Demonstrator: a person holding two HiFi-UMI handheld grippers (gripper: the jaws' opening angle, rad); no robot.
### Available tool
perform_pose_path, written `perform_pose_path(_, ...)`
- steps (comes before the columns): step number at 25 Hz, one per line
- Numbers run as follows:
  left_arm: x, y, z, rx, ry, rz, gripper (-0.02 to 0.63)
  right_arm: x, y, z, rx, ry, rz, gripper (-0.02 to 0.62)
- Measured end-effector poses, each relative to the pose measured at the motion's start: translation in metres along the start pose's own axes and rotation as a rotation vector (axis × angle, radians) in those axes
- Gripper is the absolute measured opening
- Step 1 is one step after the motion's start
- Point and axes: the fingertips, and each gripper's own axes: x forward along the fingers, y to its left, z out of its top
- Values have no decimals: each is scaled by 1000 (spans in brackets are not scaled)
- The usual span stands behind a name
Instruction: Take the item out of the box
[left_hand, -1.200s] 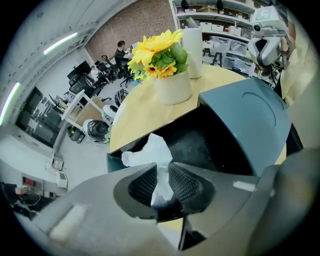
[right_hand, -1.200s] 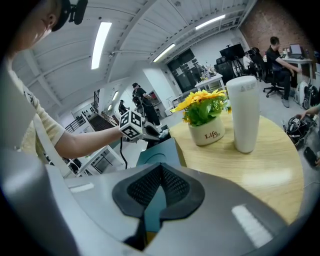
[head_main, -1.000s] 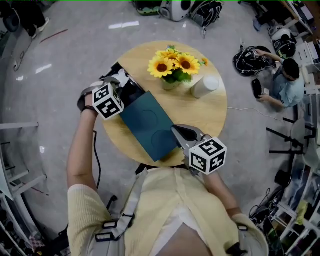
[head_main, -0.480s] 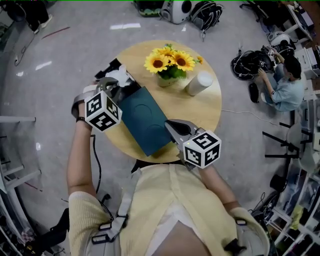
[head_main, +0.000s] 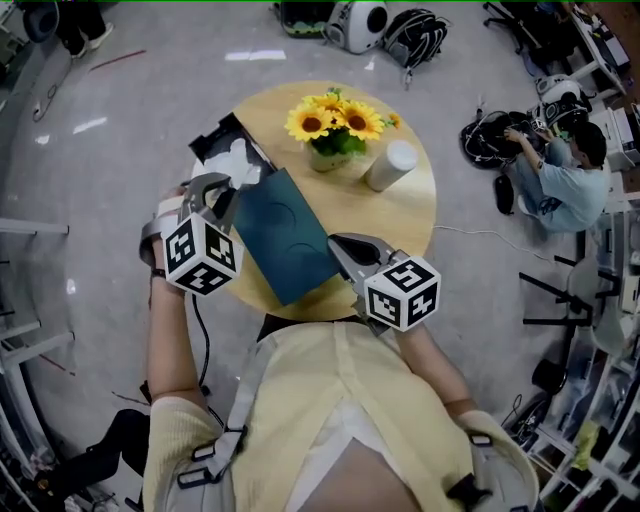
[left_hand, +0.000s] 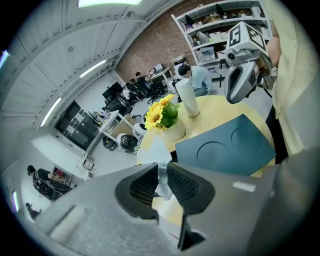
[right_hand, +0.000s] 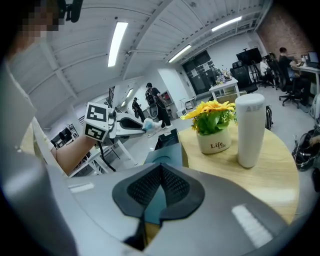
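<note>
Round wood table (head_main: 400, 215), sunflower pot (head_main: 335, 132) w/ white cylinder (head_main: 390, 165) beside, person (head_main: 565, 180) sat on floor

Left gripper (head_main: 222, 185), at nine o'clock, pinches white wrapping (head_main: 240, 160); right gripper (head_main: 338, 246), at five o'clock, clamps the teal box (head_main: 285, 235) edge.

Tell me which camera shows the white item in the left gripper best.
The left gripper view: the white item sits close up, pinched between the jaws of the left gripper. The head view shows it as a small crumpled patch by the open end of the box; the right gripper view shows only a distant pale scrap.
</note>
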Motion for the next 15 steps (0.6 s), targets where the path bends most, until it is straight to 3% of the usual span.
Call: perform_pose_path(15,-40,-51,11,-145,-24,32,61,-16,-10,12,-46,-30,-14,3)
